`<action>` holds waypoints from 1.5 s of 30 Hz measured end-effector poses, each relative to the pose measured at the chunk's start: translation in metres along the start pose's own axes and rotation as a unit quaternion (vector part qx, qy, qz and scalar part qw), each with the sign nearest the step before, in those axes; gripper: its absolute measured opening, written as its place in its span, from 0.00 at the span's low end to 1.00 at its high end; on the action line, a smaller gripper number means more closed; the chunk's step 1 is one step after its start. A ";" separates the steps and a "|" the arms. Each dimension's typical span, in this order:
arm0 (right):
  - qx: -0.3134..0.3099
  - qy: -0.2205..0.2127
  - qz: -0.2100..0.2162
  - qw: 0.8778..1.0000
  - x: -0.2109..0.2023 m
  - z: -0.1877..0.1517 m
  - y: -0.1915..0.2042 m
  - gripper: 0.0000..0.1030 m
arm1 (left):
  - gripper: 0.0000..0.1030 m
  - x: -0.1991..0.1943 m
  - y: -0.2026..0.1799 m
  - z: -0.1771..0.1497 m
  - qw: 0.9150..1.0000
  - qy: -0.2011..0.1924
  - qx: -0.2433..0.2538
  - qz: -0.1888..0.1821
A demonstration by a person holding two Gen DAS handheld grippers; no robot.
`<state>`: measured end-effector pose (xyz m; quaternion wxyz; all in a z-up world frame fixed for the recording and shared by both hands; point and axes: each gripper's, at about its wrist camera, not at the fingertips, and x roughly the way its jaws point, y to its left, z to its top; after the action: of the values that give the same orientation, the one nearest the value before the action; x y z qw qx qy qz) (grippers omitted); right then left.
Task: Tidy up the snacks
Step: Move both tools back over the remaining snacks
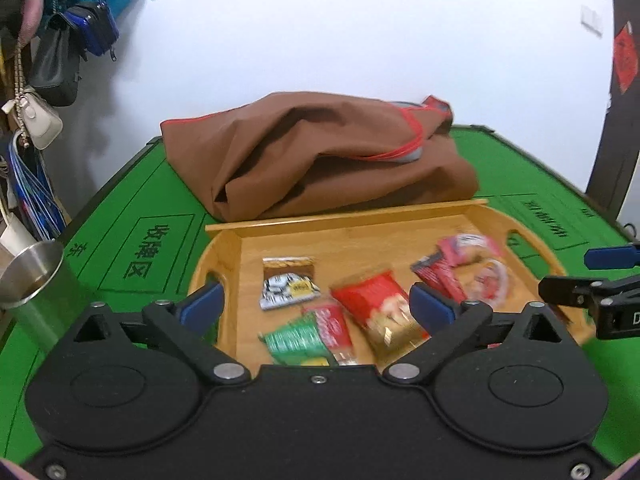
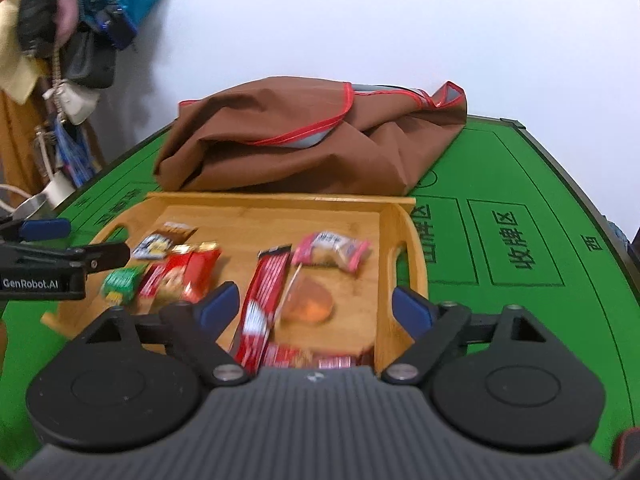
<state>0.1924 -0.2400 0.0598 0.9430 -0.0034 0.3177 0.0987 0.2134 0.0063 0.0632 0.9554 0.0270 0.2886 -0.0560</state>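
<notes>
Both grippers, left gripper [image 1: 316, 306] and right gripper [image 2: 316, 306], hover spread wide and empty over the bamboo tray [image 2: 404, 236] on the green tabletop [image 2: 520, 320]; mixed snack packets [image 1: 376, 308] lie scattered inside, brown fabric bag [image 1: 320, 152] at 12 o'clock, sorting apparently barely begun.

The tray [image 2: 404, 236] is smooth, pale wood. Snack wrappers [image 1: 374, 304] look like glossy plastic film. The brown bag [image 1: 312, 152] is matt cloth. Green felt-like matting covers the table [image 2: 512, 184]. The cup [image 1: 38, 276] is brushed metal.
</notes>
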 end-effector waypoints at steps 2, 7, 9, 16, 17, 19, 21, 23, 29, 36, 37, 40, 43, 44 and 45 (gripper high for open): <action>-0.011 -0.004 -0.003 1.000 -0.012 -0.010 0.002 0.91 | 1.00 -0.016 -0.004 -0.012 1.000 -0.007 0.001 -0.001; -0.042 -0.016 -0.008 0.999 -0.038 -0.045 0.012 0.94 | 1.00 -0.048 -0.011 -0.045 1.000 0.001 0.005 -0.018; -0.051 -0.015 -0.008 0.999 -0.044 -0.058 0.017 0.94 | 1.00 -0.058 -0.014 -0.060 1.000 0.007 0.008 -0.022; -0.081 0.000 -0.010 0.997 -0.056 -0.090 0.032 0.98 | 1.00 -0.081 -0.016 -0.103 0.999 0.032 0.001 -0.041; -0.084 0.000 -0.010 0.996 -0.057 -0.093 0.033 0.98 | 1.00 -0.084 -0.017 -0.108 0.998 0.035 0.002 -0.044; -0.092 0.003 -0.011 0.996 -0.059 -0.099 0.035 0.99 | 1.00 -0.089 -0.019 -0.118 0.998 0.040 0.007 -0.050; -0.097 0.009 -0.010 0.995 -0.060 -0.104 0.036 0.99 | 1.00 -0.093 -0.022 -0.127 0.997 0.047 0.015 -0.055; -0.103 0.018 -0.005 0.995 -0.058 -0.109 0.037 0.99 | 1.00 -0.094 -0.026 -0.133 0.996 0.053 0.021 -0.061; -0.116 0.032 0.016 0.993 -0.052 -0.118 0.043 1.00 | 1.00 -0.098 -0.037 -0.146 0.994 0.065 0.039 -0.079; -0.124 0.042 0.026 0.991 -0.043 -0.122 0.049 1.00 | 0.95 -0.094 -0.048 -0.150 0.993 0.070 0.055 -0.080; -0.122 0.043 0.029 0.991 -0.042 -0.122 0.049 1.00 | 0.95 -0.093 -0.048 -0.150 0.993 0.072 0.053 -0.083; -0.118 0.048 0.036 0.991 -0.040 -0.121 0.048 1.00 | 0.93 -0.091 -0.048 -0.150 0.992 0.076 0.053 -0.088; -0.104 0.056 0.045 0.992 -0.038 -0.120 0.045 1.00 | 0.88 -0.091 -0.049 -0.149 0.991 0.076 0.058 -0.094; -0.097 0.059 0.049 0.992 -0.037 -0.120 0.043 1.00 | 0.85 -0.091 -0.050 -0.149 0.991 0.075 0.061 -0.098; -0.091 0.061 0.052 0.993 -0.036 -0.120 0.042 1.00 | 0.83 -0.092 -0.051 -0.149 0.990 0.075 0.063 -0.101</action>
<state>0.0847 -0.2139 -0.0116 0.9111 -0.0792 0.3643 0.1755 0.0497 -0.0231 -0.0106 0.9170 0.0618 0.3564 -0.1684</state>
